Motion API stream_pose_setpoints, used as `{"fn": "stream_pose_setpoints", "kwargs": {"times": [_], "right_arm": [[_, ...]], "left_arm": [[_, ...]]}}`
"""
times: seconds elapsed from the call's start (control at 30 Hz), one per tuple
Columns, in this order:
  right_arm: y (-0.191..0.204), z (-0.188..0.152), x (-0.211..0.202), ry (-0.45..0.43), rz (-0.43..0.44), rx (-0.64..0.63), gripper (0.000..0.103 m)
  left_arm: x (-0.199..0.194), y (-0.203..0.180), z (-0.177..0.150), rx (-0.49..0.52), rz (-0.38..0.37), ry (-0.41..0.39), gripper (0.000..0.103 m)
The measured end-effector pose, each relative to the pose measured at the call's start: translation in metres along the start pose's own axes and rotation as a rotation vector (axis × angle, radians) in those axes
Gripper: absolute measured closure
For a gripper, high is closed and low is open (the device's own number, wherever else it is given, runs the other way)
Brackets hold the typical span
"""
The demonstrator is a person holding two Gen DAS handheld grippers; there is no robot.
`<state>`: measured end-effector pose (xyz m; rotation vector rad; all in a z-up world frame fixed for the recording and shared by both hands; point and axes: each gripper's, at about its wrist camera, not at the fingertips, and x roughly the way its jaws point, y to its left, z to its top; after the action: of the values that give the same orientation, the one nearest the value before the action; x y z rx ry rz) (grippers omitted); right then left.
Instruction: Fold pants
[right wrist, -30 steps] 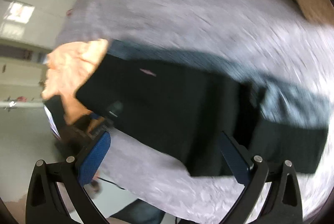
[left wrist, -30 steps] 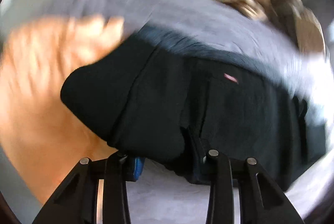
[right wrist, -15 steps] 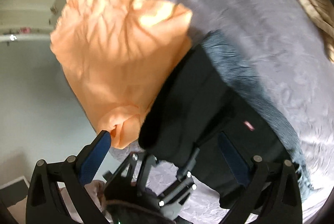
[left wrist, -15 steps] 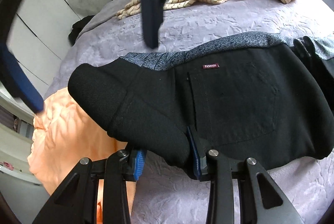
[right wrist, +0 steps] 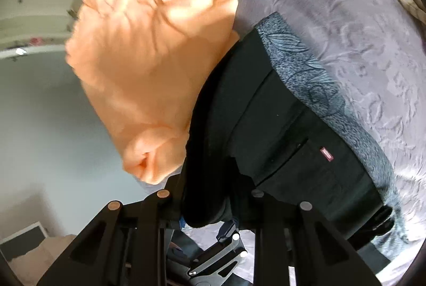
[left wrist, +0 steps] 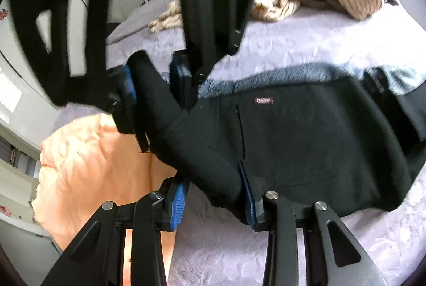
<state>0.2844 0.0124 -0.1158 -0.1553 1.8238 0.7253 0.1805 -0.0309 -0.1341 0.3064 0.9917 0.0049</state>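
Both grippers clamp the black pants point(left wrist: 306, 142) lying on the purple bedspread point(left wrist: 306, 46): left gripper point(left wrist: 213, 202) at the near edge, right gripper point(left wrist: 153, 83), jaws just closing, at the far corner beside an orange cloth point(left wrist: 87, 166).

The right gripper point(left wrist: 153, 79) swung in over the orange cloth point(right wrist: 149, 67) to the folded end of the black pants point(left wrist: 293, 142), and its jaws, wide a second earlier, closed onto that thick fold.

Folded black pants point(left wrist: 306, 142) on bed
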Motion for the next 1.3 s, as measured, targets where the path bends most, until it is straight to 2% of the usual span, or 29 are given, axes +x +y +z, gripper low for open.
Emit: {"fn": "stream_pose_setpoints", "kwargs": {"times": [0.2, 0.33, 0.57, 0.73, 0.9, 1.03, 1.13, 1.3], "right_arm": [[-0.031, -0.053, -0.060, -0.193, 0.182, 0.046, 0.076], [-0.062, -0.103, -0.099, -0.345, 0.282, 0.095, 0.076], [-0.137, -0.197, -0.157, -0.586, 0.401, 0.206, 0.076], [-0.193, -0.269, -0.173, -0.725, 0.460, 0.297, 0.076], [-0.264, -0.339, -0.162, -0.825, 0.524, 0.425, 0.076], [-0.317, -0.383, -0.123, -0.840, 0.544, 0.546, 0.076], [-0.350, -0.398, -0.082, -0.818, 0.556, 0.639, 0.075], [-0.384, -0.408, -0.034, -0.766, 0.559, 0.742, 0.075]], "left_arm": [[-0.044, -0.013, 0.027, -0.001, -0.043, -0.095, 0.065], [-0.074, -0.035, 0.050, 0.025, -0.083, -0.162, 0.065], [-0.123, -0.106, 0.089, 0.130, -0.182, -0.252, 0.065], [-0.143, -0.173, 0.105, 0.233, -0.234, -0.287, 0.065], [-0.146, -0.250, 0.105, 0.363, -0.299, -0.278, 0.065], [-0.130, -0.308, 0.089, 0.472, -0.331, -0.224, 0.065], [-0.104, -0.343, 0.072, 0.525, -0.343, -0.140, 0.065], [-0.076, -0.363, 0.051, 0.571, -0.341, -0.059, 0.065]]}}
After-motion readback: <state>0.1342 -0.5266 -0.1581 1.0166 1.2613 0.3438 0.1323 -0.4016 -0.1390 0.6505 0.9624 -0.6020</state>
